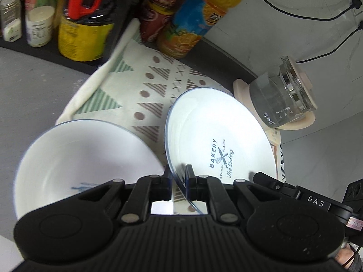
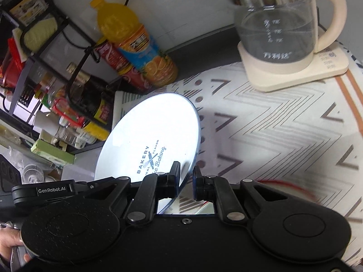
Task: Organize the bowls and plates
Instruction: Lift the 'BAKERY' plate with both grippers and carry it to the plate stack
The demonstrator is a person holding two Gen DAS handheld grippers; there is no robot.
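Black left gripper (image 1: 178,174) fingers clamped on rim of white blue-edged "BAKERY" plate (image 1: 217,136), right gripper (image 2: 186,176) pinching its opposite edge, plate tilted above patterned cloth (image 2: 283,131), only left view shows white bowl (image 1: 79,161) beside it.

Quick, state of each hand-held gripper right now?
Left hand-held gripper: closed on the plate rim.
Right hand-held gripper: closed on the same plate's rim.

Probably a home kitchen counter: glass kettle (image 2: 275,34) on a cream base, orange juice bottle (image 2: 136,43), dark sauce bottle (image 2: 90,99), spice jars (image 1: 39,13) on a black rack (image 2: 56,36), patterned cloth (image 2: 283,131) over the worktop, wall sockets (image 1: 354,4).
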